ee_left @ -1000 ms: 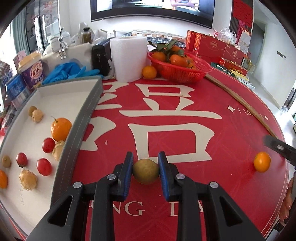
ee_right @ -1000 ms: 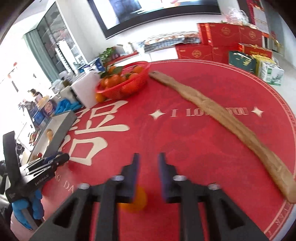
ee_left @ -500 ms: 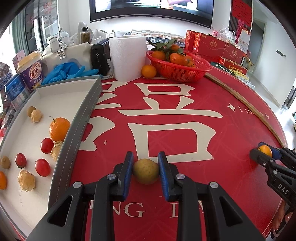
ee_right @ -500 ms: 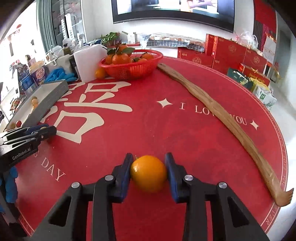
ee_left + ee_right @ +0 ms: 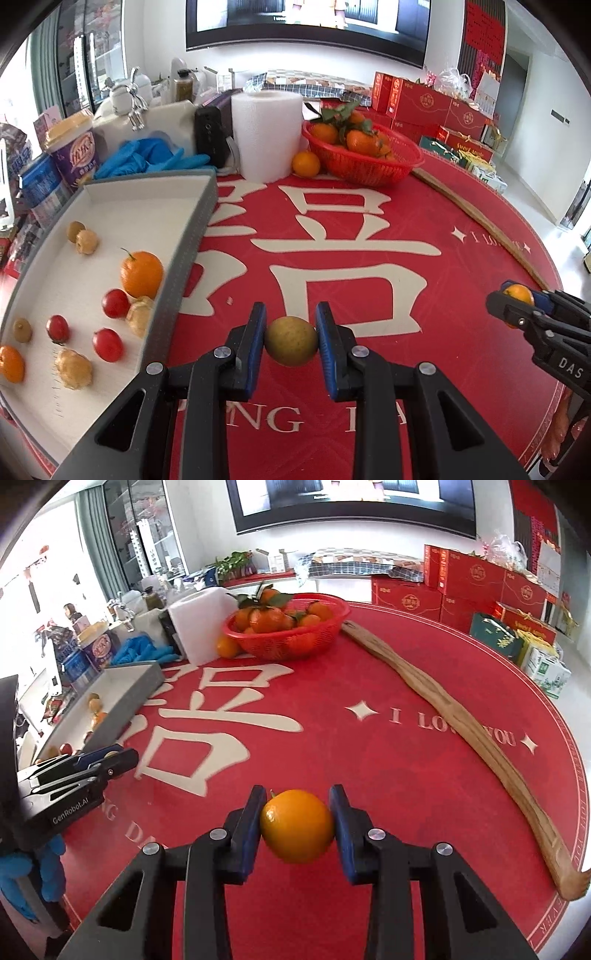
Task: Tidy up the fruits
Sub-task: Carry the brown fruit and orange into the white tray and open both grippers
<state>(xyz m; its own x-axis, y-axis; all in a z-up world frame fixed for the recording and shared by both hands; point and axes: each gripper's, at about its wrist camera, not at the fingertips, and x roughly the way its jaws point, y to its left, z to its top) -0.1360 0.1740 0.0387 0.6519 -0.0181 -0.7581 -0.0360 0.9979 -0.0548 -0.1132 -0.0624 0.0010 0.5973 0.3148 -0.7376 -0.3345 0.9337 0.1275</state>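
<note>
Since the earlier frame, your right gripper [image 5: 297, 825] has been closing its jaws and is now clamping the orange [image 5: 296, 825], which was lying loose on the red mat [image 5: 369, 258]. Reading left to right: the grey tray [image 5: 177, 266] is holding cherry tomatoes, small oranges and husked fruits; your left gripper [image 5: 291, 345] is squeezing a yellow-green fruit [image 5: 291, 346] just beside the tray's right wall, above the mat; the red basket [image 5: 369, 170] of tangerines is sitting at the back; the right gripper is carrying its orange near the mat's right edge.
</note>
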